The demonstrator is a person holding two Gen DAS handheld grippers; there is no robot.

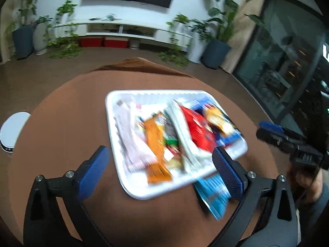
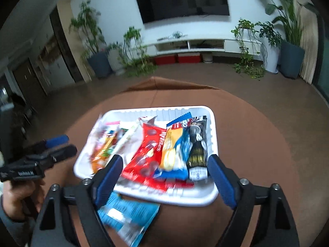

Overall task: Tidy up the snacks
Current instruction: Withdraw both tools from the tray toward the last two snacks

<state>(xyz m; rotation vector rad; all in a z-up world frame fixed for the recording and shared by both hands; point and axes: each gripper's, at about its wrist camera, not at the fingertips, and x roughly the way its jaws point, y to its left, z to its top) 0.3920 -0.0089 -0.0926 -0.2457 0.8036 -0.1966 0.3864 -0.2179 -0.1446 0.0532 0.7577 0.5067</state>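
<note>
Both the left gripper (image 1: 162, 169) and right gripper (image 2: 164, 182) gape empty. The light-blue packet (image 2: 127, 216), below the jaws outside the white tray (image 2: 213, 121), may slide off when grabbed.

Motion blur smears the printing on the snack packets (image 1: 164, 135) in the white tray (image 2: 144, 193), and the blue packet (image 2: 127, 216) beside it lies partly hidden behind a gripper finger (image 2: 109, 179).
</note>
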